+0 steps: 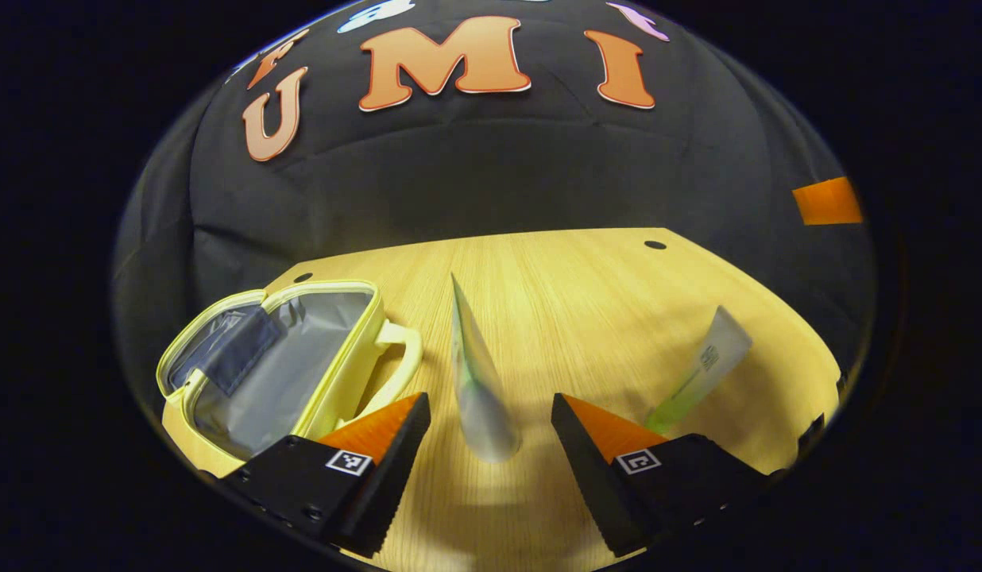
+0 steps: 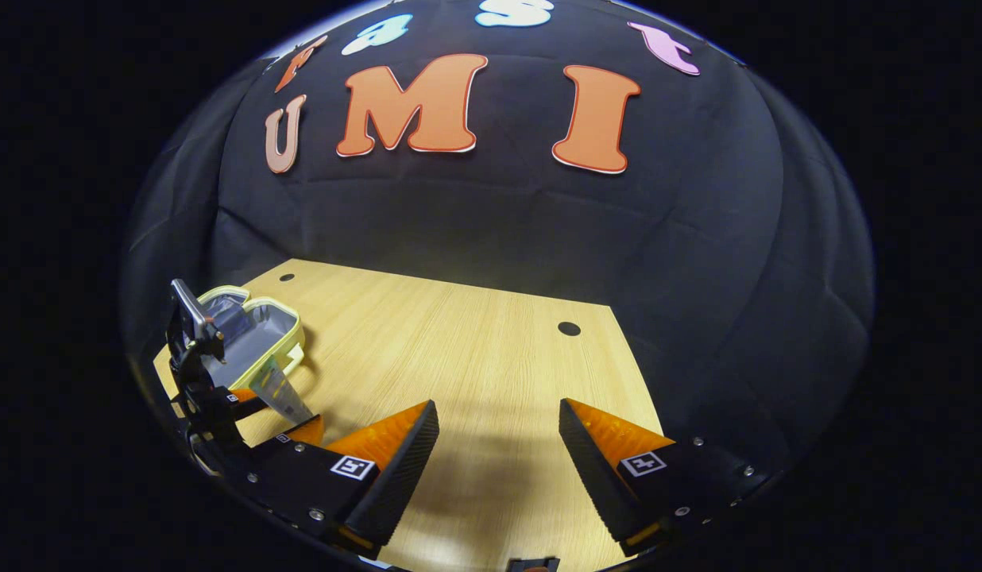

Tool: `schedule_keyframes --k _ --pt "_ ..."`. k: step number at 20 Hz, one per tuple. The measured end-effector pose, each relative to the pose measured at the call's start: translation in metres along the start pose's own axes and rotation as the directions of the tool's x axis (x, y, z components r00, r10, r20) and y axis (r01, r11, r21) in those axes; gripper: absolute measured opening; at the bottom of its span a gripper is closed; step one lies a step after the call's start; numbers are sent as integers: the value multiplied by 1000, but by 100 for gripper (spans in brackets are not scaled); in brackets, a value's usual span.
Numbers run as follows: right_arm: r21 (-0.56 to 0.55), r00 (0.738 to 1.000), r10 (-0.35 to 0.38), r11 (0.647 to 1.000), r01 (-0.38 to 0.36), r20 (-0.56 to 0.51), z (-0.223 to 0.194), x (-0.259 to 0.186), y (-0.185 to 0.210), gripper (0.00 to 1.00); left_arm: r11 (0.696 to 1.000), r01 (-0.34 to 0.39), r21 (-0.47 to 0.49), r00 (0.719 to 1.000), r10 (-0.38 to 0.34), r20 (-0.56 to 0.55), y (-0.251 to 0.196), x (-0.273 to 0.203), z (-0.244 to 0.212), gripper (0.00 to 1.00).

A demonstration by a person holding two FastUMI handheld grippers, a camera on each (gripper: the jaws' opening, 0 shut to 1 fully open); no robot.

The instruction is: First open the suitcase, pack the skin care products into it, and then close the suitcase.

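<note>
Where the left gripper view looks along the bench (image 1: 586, 294), left claw (image 1: 489, 397) spread wide, with both fingers (image 1: 388, 445) well apart. Between them, a pale skin care tube (image 1: 479, 381), upright and leaning slightly, broad end low and flat crimped end high. Clear gaps on either side of it, so flanked rather than clamped; no finger pressing on it. Cannot tell whether standing on the wood or just above it.

To the left of that claw, a small yellow-green suitcase (image 1: 344, 373), zipped open, lid laid back, grey lining showing and a dark flat pocket inside. Nothing visible in it besides the pocket. Carry handle (image 1: 407, 353) pointing toward the upright tube, close to it but apart.

To the right, a second tube (image 1: 701, 373), white with a green end, lying flat and slanted on the wood, near the right-hand finger, well apart from the suitcase.

In the right gripper view, right claw (image 2: 498, 405) likewise spread wide and holding nothing, above bare wood near the bench's front edge. Far off at the left of that view, the other claw with the upright tube at its tips, and just behind it the open suitcase near the bench's left edge. Two round holes in the wood toward the back, by the black cloth wall.
</note>
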State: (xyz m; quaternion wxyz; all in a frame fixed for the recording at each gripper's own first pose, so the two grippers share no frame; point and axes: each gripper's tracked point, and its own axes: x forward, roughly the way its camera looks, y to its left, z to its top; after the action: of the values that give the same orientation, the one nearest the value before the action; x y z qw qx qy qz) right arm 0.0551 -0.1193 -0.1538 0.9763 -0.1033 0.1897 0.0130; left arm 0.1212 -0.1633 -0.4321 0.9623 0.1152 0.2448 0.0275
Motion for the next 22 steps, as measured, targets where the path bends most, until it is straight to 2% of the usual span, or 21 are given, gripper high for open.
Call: schedule_keyframes --k 1,3,5,6,8,10,14,16,19,22 --pt "-1 1000 -1 1000 1 -7 -3 1 0 96 1000 -7 -5 1000 7 -3 1 1 -3 96" --pt "4 1000 -3 1000 3 -21 -9 1 -1 96 1000 -16 -6 1000 16 -3 0 4 -3 86" --pt "7 999 -10 1000 10 -32 -13 -1 -1 97 1000 -10 4 1000 10 0 -2 15 0 46" --pt "9 999 -15 1000 15 -37 -15 -3 -2 97 1000 2 15 1000 -2 12 -2 3 0 46" --pt "17 999 -15 1000 16 -46 -18 -5 0 96 999 21 28 1000 -21 6 -3 7 4 41" --pt "23 999 -14 1000 15 -46 -18 -11 5 97 998 61 15 998 -60 -28 -5 1 3 41" --pt "64 999 14 998 -12 -31 -9 -20 26 97 992 125 -3 991 -125 -52 0 -26 29 41" --pt "93 1000 23 995 -21 -21 -5 -24 38 97 989 150 1 987 -149 -59 13 -44 46 41" --pt "131 999 35 991 -33 -16 -3 -19 61 97 989 147 31 987 -145 -63 47 -69 66 40" --pt "148 998 51 988 -45 -34 -12 -6 88 97 990 141 13 987 -139 -81 83 -89 75 40"
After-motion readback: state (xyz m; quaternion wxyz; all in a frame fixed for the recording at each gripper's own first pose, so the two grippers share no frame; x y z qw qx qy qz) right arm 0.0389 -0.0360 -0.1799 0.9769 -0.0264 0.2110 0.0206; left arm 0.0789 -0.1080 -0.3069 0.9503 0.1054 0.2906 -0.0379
